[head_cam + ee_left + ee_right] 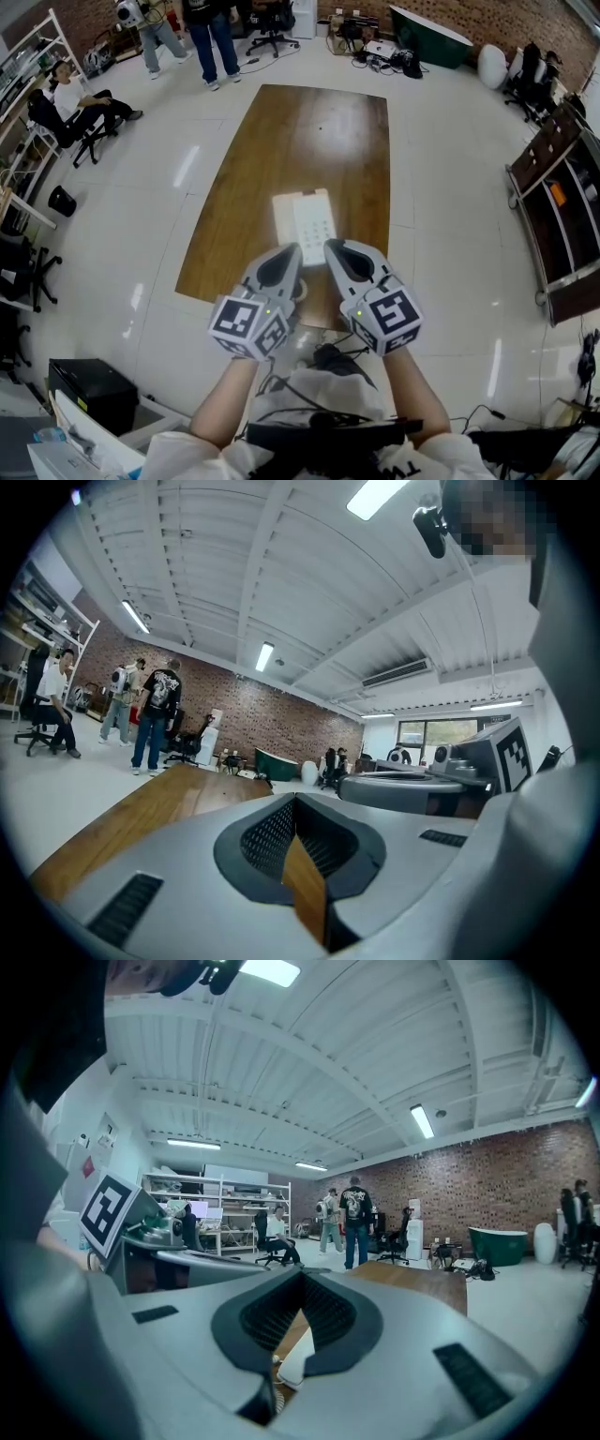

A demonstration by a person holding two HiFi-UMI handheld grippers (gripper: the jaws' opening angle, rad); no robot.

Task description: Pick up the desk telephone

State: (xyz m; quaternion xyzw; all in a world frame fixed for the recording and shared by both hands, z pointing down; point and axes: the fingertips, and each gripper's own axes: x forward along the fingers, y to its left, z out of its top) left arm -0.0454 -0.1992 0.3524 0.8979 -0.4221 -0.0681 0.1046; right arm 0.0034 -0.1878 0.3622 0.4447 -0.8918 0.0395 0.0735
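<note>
Phone lies just ahead, lengthwise toward the surface's far edge. Left tool and right tool are both pressed together, empty; right looks nearer.

White desk telephone (flat) on table

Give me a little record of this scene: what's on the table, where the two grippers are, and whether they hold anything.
surface: wooden table
on it: white phone, lying flat towards the near end
left gripper: shut, empty, tip at the phone's near edge
right gripper: shut, empty, beside the left one, tip at the same edge
contact with phone: cannot tell
phone lifted: not yet
background: standing people and a seated person beyond the table
</note>
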